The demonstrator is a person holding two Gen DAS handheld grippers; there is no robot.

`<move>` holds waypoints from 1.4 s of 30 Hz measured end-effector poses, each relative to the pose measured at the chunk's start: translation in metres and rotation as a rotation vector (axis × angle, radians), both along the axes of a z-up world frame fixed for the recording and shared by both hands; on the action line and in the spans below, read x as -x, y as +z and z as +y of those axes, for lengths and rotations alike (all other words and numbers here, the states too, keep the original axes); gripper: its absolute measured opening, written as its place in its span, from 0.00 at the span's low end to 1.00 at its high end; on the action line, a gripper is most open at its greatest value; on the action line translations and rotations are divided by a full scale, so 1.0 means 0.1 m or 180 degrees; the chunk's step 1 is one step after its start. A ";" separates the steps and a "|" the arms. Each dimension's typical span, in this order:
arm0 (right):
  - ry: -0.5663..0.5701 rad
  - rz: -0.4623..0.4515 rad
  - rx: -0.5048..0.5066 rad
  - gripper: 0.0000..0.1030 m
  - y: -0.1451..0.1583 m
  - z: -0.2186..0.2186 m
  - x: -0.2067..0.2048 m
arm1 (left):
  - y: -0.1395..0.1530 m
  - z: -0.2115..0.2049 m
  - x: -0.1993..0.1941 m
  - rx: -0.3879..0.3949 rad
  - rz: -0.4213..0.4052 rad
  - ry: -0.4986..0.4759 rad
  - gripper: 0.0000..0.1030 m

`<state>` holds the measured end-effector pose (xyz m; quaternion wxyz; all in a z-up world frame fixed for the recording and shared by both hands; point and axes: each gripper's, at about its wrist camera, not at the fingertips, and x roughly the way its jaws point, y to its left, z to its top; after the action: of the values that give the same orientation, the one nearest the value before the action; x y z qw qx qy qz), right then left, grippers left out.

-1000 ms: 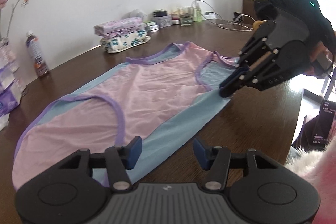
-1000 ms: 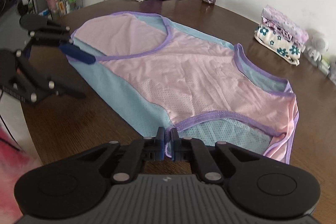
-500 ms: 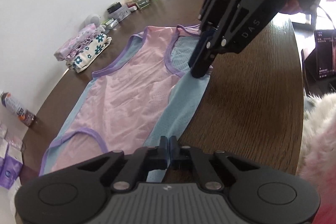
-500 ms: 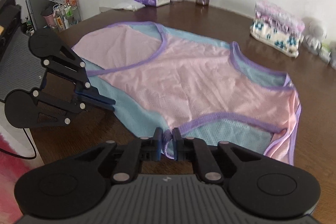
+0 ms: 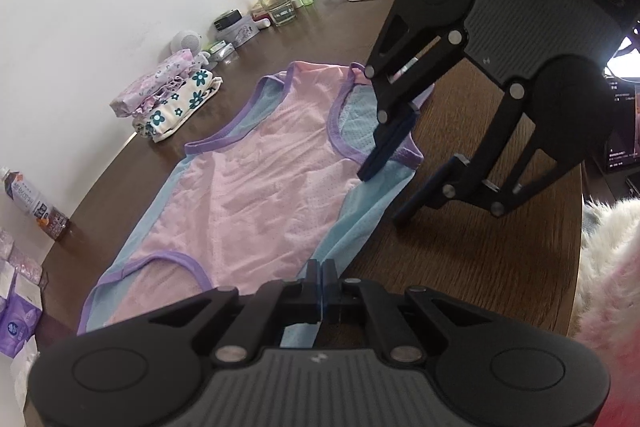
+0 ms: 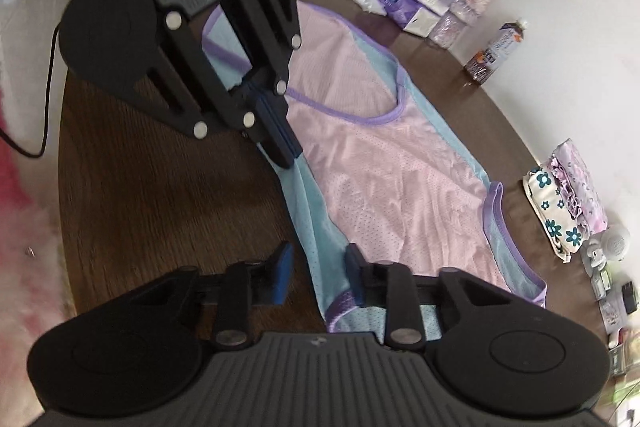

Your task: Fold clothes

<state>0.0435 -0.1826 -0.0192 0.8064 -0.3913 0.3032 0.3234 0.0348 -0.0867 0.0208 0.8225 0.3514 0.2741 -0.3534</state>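
My right gripper [image 6: 316, 269] is now standing open over the vest's [image 5: 256, 187] blue side edge, having let go of the hem it was pinching a moment ago. My left gripper [image 5: 322, 291] is pinching that same edge shut, lifting it slightly off the table [image 5: 460, 267]. The vest is otherwise lying flat, so I am judging the fold needs a fresh right-hand grip first.

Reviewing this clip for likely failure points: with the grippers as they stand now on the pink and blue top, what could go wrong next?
1. The right gripper is open over the armhole trim, while the left gripper is shut on the blue side edge of the top. A pull from one side alone could skew the fold.
2. The pinched blue edge already looks lifted and creased, so wrinkles may be folded in.
3. The grippers work close together and might collide.
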 end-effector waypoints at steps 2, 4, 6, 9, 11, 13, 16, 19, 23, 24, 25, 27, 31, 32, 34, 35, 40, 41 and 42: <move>0.0001 0.0009 0.0068 0.02 -0.01 0.01 -0.02 | 0.02 0.02 0.02 0.0035 0.0003 0.0001 0.00; 0.0001 0.0017 0.0136 0.02 -0.02 0.03 -0.04 | 0.04 0.03 0.02 0.0080 -0.0025 0.0041 0.00; -0.0057 0.0054 0.0084 0.01 0.01 0.03 -0.07 | 0.06 0.06 0.03 0.0137 -0.0021 0.0100 0.06; -0.0186 0.0125 -0.0118 0.01 0.09 -0.02 -0.14 | 0.08 0.09 0.06 0.0195 0.0030 0.0101 0.16; -0.0235 0.0135 -0.0202 0.01 0.12 -0.04 -0.17 | 0.06 0.10 0.10 0.0170 -0.0001 0.0077 0.29; -0.0275 0.0133 -0.0260 0.01 0.15 -0.06 -0.20 | 0.02 0.09 0.12 0.0096 -0.0102 0.0108 0.33; -0.0277 0.0102 -0.0276 0.01 0.17 -0.07 -0.19 | -0.07 0.11 0.12 -0.0040 -0.0231 0.0179 0.32; -0.0272 0.0090 -0.0264 0.01 0.17 -0.07 -0.17 | -0.13 0.22 0.12 -0.0166 -0.0311 0.0240 0.24; -0.0302 0.0104 -0.0263 0.01 0.13 -0.09 -0.14 | -0.13 0.43 0.11 -0.0304 -0.0363 0.0402 0.20; -0.0311 0.0106 -0.0270 0.01 0.13 -0.09 -0.14 | -0.14 0.48 0.12 -0.0354 -0.0375 0.0425 0.13; -0.0319 0.0113 -0.0283 0.01 0.12 -0.09 -0.13 | -0.15 0.52 0.14 -0.0402 -0.0378 0.0437 0.08; -0.0333 0.0124 -0.0293 0.02 0.10 -0.08 -0.12 | -0.17 0.60 0.16 -0.0482 -0.0374 0.0454 0.00; -0.0355 0.0152 -0.0274 0.04 0.05 -0.08 -0.10 | -0.17 0.67 0.23 -0.0535 -0.0398 0.0408 0.00; -0.0354 0.0146 -0.0247 0.05 0.03 -0.08 -0.09 | -0.18 0.67 0.24 -0.0527 -0.0398 0.0404 0.00; -0.0353 0.0130 -0.0183 0.05 0.00 -0.08 -0.07 | -0.19 0.67 0.25 -0.0522 -0.0407 0.0394 0.00; -0.0350 0.0108 -0.0134 0.06 -0.01 -0.08 -0.06 | -0.18 0.67 0.24 -0.0527 -0.0404 0.0389 0.00; -0.0301 -0.0031 0.0089 0.16 -0.02 -0.09 0.01 | -0.17 0.66 0.21 -0.0528 -0.0363 0.0372 0.00; -0.0298 -0.0050 0.0121 0.19 -0.02 -0.09 0.02 | -0.17 0.67 0.21 -0.0517 -0.0359 0.0379 0.00; -0.0294 -0.0070 0.0156 0.20 -0.03 -0.10 0.03 | -0.17 0.67 0.21 -0.0507 -0.0355 0.0385 0.00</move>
<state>0.0405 -0.1922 -0.0222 0.8140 -0.4000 0.3199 0.2740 0.0140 -0.0198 0.0034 0.8258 0.4175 0.2759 -0.2602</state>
